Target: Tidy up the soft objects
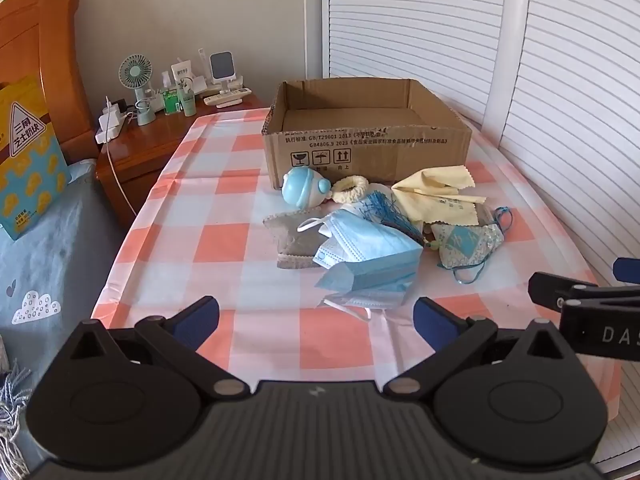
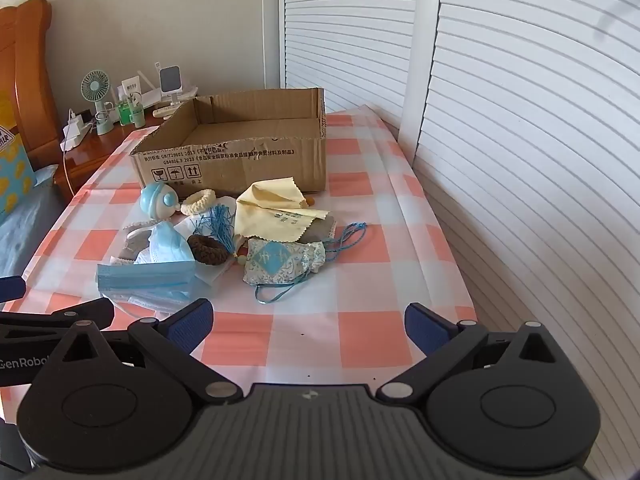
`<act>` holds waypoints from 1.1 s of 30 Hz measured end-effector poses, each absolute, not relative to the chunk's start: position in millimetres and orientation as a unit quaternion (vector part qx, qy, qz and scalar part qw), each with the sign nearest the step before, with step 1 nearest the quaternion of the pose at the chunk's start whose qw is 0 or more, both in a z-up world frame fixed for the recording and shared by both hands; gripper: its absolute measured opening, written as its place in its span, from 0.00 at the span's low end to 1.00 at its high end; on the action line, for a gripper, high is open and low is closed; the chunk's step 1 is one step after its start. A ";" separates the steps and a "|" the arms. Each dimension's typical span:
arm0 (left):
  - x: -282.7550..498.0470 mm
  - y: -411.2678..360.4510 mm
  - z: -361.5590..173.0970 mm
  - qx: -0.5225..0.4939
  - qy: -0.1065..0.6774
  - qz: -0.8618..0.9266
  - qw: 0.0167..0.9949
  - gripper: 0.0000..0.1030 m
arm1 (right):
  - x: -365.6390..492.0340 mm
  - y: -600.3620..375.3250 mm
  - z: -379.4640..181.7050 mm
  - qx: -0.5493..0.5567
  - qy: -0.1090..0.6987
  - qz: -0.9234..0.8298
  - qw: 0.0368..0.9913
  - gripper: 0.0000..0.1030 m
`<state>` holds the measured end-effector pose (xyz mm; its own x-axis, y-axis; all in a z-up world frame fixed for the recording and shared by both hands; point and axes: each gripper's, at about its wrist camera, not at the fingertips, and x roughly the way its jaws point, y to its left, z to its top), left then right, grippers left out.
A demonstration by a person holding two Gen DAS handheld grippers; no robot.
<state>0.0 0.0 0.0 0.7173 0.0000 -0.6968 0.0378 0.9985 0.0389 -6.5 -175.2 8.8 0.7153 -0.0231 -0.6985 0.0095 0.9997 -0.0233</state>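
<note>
Left wrist view: my left gripper point(image 1: 316, 316) sits low at the near edge, jaws spread wide, nothing between them. My right gripper point(image 2: 308, 320) likewise, jaws wide apart and empty, over bare checks of the pink-and-white checked tabletop point(image 2: 360, 344).

Just beyond the left jaws lies a stack of pale blue pleated face masks point(image 1: 372, 260), loose ear loops trailing toward me. Touching its far left side, a grey felt pouch with pinked edges point(image 1: 288, 236). To the right, a blue-and-white patterned fabric sachet with a teal cord point(image 1: 468, 240), slumped on its side. A dark brown knitted ring point(image 2: 208, 248) shows in the right wrist view between masks and sachet, under a blue tassel point(image 2: 218, 220).

Farther on: a pale yellow cleaning cloth point(image 1: 440, 196), crumpled, a cream braided ring point(image 1: 352, 188), and a light blue round plush toy point(image 1: 302, 188) near the box wall.

Behind the pile, an open brown cardboard box point(image 1: 368, 148), nothing visible inside. A wooden nightstand point(image 1: 148, 140) stands far left.
</note>
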 end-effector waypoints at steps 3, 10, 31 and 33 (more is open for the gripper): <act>-0.6 -0.4 0.9 0.022 0.376 -0.009 0.926 1.00 | -6.7 -174.8 9.5 -0.012 0.379 -0.010 0.925 1.00; -0.1 0.4 -1.8 0.013 0.378 -0.015 0.925 1.00 | -6.0 -176.3 10.5 -0.010 0.377 -0.010 0.926 1.00; 0.2 1.2 3.8 0.007 0.378 -0.022 0.926 1.00 | -7.2 -173.8 14.7 -0.010 0.375 -0.008 0.927 1.00; 0.5 1.1 4.0 0.007 0.378 -0.022 0.926 1.00 | -7.4 -173.8 14.7 -0.010 0.375 -0.008 0.927 1.00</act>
<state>0.5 1.1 4.0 0.7137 -0.0353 -0.6995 0.0463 0.9989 -0.0032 -7.4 -173.8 14.7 0.7191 -0.0234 -0.6945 0.0080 0.9996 -0.0254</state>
